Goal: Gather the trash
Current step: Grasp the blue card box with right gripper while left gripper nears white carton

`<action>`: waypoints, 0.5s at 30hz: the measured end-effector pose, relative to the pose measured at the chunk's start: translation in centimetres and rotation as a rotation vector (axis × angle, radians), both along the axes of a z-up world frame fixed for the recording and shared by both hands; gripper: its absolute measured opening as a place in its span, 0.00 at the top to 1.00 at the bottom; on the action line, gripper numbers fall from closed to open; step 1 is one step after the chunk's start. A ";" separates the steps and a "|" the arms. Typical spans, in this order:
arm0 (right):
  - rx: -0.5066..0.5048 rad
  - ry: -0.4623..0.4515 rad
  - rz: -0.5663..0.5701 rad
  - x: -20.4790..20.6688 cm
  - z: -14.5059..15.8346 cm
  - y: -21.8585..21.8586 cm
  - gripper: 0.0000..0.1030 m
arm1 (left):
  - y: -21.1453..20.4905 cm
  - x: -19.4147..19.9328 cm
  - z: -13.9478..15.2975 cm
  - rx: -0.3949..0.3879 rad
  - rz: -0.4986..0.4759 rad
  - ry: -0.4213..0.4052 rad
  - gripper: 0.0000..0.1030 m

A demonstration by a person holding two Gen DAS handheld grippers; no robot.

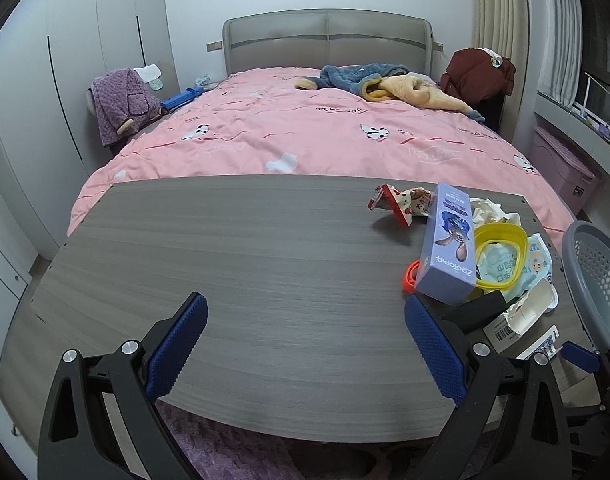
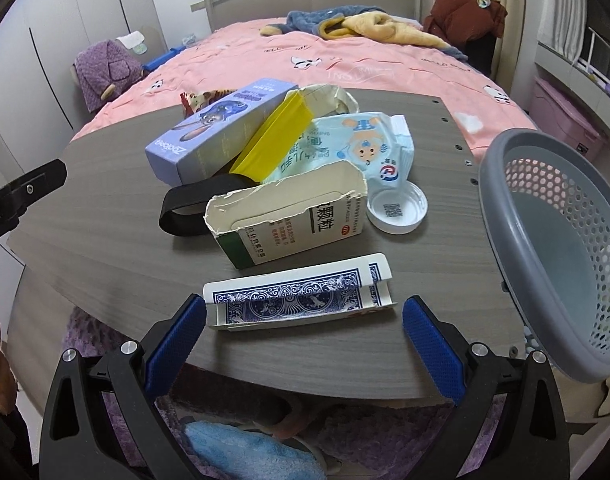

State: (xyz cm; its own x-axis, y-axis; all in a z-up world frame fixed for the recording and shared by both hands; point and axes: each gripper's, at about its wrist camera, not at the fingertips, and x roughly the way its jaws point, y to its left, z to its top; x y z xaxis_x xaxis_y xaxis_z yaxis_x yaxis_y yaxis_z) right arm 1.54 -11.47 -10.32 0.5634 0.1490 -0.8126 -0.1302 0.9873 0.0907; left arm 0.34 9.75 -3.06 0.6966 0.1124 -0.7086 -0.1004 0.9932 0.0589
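Trash lies on the right part of a grey wooden table [image 1: 245, 248]. In the right wrist view a torn blue playing-card box [image 2: 301, 300] lies just in front of my open right gripper [image 2: 305, 338], between its fingers. Behind it are a torn white medicine carton [image 2: 293, 220], a white cap [image 2: 397, 208], a wet-wipe pack [image 2: 357, 148], a yellow ring [image 2: 273, 144], a black band [image 2: 185, 208] and a purple box [image 2: 221, 128]. My left gripper [image 1: 305, 344] is open and empty over bare table, left of the purple box [image 1: 449, 248] and yellow ring [image 1: 501, 256].
A grey perforated basket [image 2: 545, 248] stands at the table's right edge, also in the left wrist view [image 1: 597, 280]. A red-and-white wrapper [image 1: 401, 204] lies at the far side. A pink bed [image 1: 305, 136] is beyond the table. A purple rug is below.
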 end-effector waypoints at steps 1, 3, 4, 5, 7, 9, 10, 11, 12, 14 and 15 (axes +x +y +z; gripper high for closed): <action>-0.003 0.002 0.003 0.2 -0.1 0.1 0.06 | 0.0 0.0 -0.1 -0.006 -0.004 0.000 0.08; -0.007 0.005 0.005 0.5 -0.3 0.2 0.06 | 0.0 0.2 -0.2 -0.015 -0.010 0.002 0.08; -0.009 0.002 0.004 0.5 -0.3 0.2 0.06 | 0.0 0.3 -0.2 -0.019 -0.012 0.002 0.08; -0.010 0.001 0.004 0.6 -0.4 0.2 0.06 | 0.0 0.3 -0.3 -0.023 -0.015 0.003 0.08; -0.010 0.001 0.005 0.8 -0.4 0.3 0.06 | 0.0 0.4 -0.4 -0.030 -0.017 0.004 0.08; -0.008 0.006 0.012 1.0 -0.3 0.2 0.06 | 0.1 0.5 -0.5 -0.033 -0.017 0.005 0.08; 0.000 0.011 0.020 1.0 -0.3 0.2 0.06 | 0.2 0.5 -0.5 -0.034 -0.016 0.006 0.08; 0.010 0.016 0.023 1.0 -0.3 0.2 0.06 | 0.2 0.5 -0.5 -0.035 -0.015 0.006 0.08; 0.018 0.019 0.023 1.0 -0.3 0.1 0.06 | 0.2 0.5 -0.6 -0.036 -0.014 0.007 0.08; 0.027 0.021 0.023 1.0 -0.3 0.1 0.06 | 0.3 0.5 -0.6 -0.040 -0.014 0.007 0.08; 0.027 0.021 0.025 1.0 -0.3 0.2 0.06 | 0.3 0.5 -0.6 -0.041 -0.015 0.007 0.08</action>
State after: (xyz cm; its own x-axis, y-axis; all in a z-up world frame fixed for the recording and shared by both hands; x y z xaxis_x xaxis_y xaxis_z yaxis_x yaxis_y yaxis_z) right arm 2.51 -11.28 -10.59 0.5422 0.1846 -0.8197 -0.1527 0.9810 0.1199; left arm 0.80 10.04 -3.69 0.6927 0.0725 -0.7176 -0.0854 0.9962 0.0183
